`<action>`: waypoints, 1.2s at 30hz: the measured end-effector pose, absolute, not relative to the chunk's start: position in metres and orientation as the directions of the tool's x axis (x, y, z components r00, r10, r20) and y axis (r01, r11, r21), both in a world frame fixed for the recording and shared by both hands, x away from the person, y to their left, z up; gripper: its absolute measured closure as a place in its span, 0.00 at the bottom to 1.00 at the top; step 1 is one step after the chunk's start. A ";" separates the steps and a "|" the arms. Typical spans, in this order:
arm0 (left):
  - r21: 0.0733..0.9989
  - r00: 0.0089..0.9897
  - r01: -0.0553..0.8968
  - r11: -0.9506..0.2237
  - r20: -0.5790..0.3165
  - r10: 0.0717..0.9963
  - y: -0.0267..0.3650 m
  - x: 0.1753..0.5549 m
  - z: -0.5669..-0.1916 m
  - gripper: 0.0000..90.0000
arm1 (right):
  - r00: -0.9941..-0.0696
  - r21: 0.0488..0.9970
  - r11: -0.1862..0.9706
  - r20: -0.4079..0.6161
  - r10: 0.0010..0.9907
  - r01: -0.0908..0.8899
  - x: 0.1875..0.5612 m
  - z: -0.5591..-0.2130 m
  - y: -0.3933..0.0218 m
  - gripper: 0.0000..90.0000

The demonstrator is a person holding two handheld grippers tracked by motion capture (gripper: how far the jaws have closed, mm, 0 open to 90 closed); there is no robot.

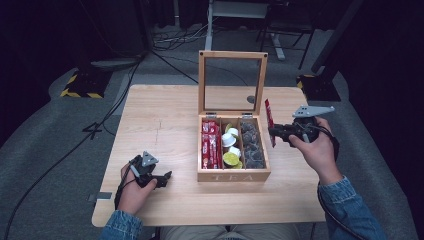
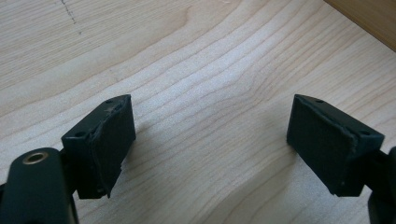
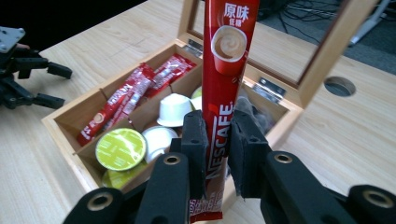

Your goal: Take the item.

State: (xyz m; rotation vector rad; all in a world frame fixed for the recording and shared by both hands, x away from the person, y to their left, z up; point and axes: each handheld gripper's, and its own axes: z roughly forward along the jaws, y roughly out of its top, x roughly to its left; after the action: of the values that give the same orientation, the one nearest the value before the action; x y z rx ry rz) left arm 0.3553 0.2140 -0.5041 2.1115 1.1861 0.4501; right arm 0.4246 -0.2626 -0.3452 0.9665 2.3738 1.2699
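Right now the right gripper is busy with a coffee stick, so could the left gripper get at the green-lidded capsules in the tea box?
Probably yes: the left gripper is open and empty, the tea box lid stands up, and the green-lidded capsules lie uncovered.

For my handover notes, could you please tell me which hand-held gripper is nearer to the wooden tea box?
Right. The right hand-held gripper hovers just beside the tea box's right wall, holding a coffee stick; the left hand-held gripper sits farther off, left of the box.

A pale wooden bench point(image 1: 165, 125) stood on grey carpet. On it sat an open wooden tea box point(image 1: 233, 175), lid upright, right of centre. A round cable hole point(image 1: 251, 99) showed behind the box.
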 end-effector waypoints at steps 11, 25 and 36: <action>0.694 0.528 0.620 -0.366 -0.024 0.849 0.214 0.355 -0.504 0.17 | -0.655 0.823 0.344 0.044 0.754 0.452 0.421 -0.359 -0.296 0.86; 0.695 0.527 0.620 -0.365 -0.025 0.849 0.214 0.355 -0.504 0.17 | -0.586 0.808 0.318 0.042 0.809 0.496 0.428 -0.386 -0.320 0.86; 0.694 0.528 0.619 -0.366 -0.023 0.849 0.214 0.355 -0.504 0.17 | -0.539 0.770 0.320 0.036 0.842 0.551 0.430 -0.408 -0.337 0.86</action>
State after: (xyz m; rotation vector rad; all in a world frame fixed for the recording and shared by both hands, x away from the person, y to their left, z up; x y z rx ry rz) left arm 0.3553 0.2140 -0.5041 2.1115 1.1862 0.4502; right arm 0.4297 -0.3372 -0.4084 1.2390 2.2199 1.0720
